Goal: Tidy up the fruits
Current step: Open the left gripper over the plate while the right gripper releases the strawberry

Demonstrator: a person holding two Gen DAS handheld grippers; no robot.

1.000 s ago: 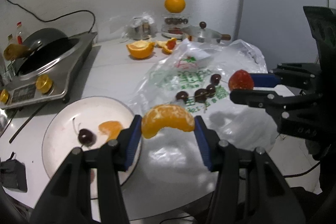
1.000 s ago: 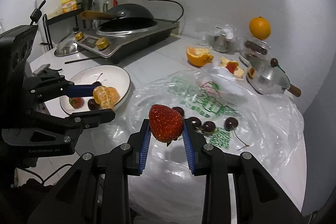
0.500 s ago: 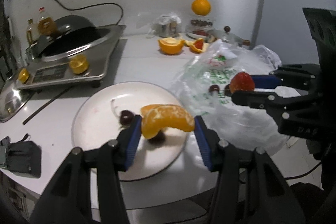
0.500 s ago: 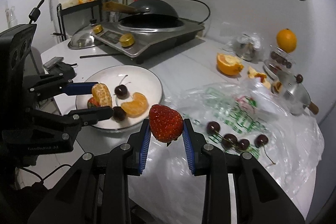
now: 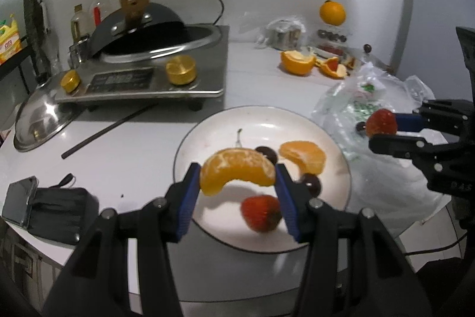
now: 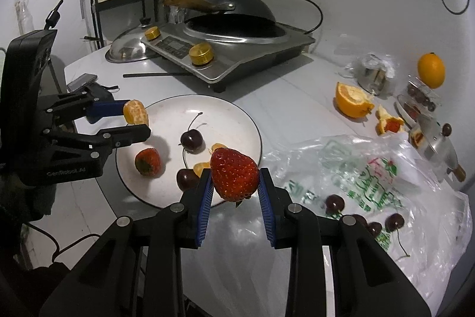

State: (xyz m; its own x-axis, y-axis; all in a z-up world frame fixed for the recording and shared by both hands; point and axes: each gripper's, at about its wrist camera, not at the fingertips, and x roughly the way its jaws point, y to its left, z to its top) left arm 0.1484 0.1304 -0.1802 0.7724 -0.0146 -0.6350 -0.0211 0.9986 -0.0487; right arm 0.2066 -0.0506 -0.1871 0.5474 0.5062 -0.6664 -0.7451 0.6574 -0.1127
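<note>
Left wrist view: your left gripper [image 5: 237, 183] has its jaws clamped on a peeled orange segment [image 5: 237, 170] above the round white plate [image 5: 338, 156]; lower it and release.

Right wrist view: your right gripper [image 6: 234, 189] pinches a red strawberry [image 6: 234, 178] at the plate's near rim; carry it inward over bare plate.

The left wrist view looks forward and down along its own tool [image 5: 237, 186] from close above the near rim of the white plate [image 5: 207, 127], facing the stove [image 5: 148, 76] and wall beyond the plate. The right wrist view looks down along its tool [image 6: 234, 192] from the plate's [image 6: 178, 109] other side, over what seems to be the plastic bag's [image 6: 371, 168] edge, though its foreground is blurred. Both share the plate, the stove behind it and the halved orange [image 5: 297, 63] [image 6: 351, 100] on the worktop [image 5: 118, 156], and each catches the other tool beside the plate.
</note>
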